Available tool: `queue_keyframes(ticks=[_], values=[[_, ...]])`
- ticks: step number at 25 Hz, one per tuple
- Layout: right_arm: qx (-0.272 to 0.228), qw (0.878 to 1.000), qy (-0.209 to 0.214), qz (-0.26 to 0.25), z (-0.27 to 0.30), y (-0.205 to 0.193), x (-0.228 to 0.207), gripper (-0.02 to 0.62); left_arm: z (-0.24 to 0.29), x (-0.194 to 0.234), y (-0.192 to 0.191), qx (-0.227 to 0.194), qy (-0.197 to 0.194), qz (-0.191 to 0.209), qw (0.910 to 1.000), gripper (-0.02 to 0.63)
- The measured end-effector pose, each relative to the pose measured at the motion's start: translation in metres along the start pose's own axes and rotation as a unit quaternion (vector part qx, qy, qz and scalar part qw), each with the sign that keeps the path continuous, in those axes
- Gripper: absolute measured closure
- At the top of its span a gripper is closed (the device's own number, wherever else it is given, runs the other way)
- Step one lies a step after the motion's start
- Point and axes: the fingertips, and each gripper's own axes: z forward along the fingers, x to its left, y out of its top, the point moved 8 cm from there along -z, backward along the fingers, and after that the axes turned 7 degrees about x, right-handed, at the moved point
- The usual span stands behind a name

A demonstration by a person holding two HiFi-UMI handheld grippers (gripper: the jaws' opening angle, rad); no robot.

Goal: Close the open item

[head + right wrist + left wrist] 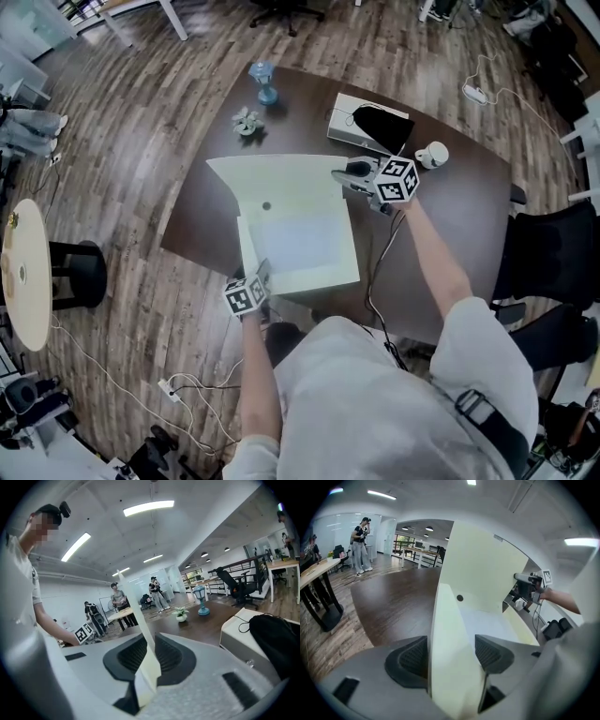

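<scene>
A pale cream box [300,246] lies on the dark brown table [450,216] with its lid [272,178] standing up at the far side. My left gripper [263,275] is at the box's near left corner. In the left gripper view that gripper [451,656] is shut on the box's side wall [447,620], with a pad on each face. My right gripper [340,174] is at the lid's right edge. In the right gripper view that gripper [150,656] pinches the thin lid edge [136,606] between both pads.
A white case with a black bag [370,124] sits behind the box. A blue figurine [263,82], a small plant [248,122] and a white round object [433,155] also stand on the table. A cable [375,281] runs off its near edge. A black chair [553,253] is at the right.
</scene>
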Motion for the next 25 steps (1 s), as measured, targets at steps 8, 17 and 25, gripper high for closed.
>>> queue_keyframes(ticks=[8,17,25], values=[[0.058,0.993,-0.037,-0.094,-0.008,-0.001,0.02,0.563,0.002,0.003,0.005,0.0,-0.001,0.014,0.9999,0.301],[0.068,0.989,-0.027,-0.129,-0.023,-0.015,0.048,0.563,0.006,0.011,0.011,0.013,-0.006,0.037,0.9992,0.299],[0.077,0.986,-0.012,-0.151,-0.028,-0.033,0.079,0.555,0.009,0.015,0.017,0.02,-0.005,0.053,0.9984,0.299]])
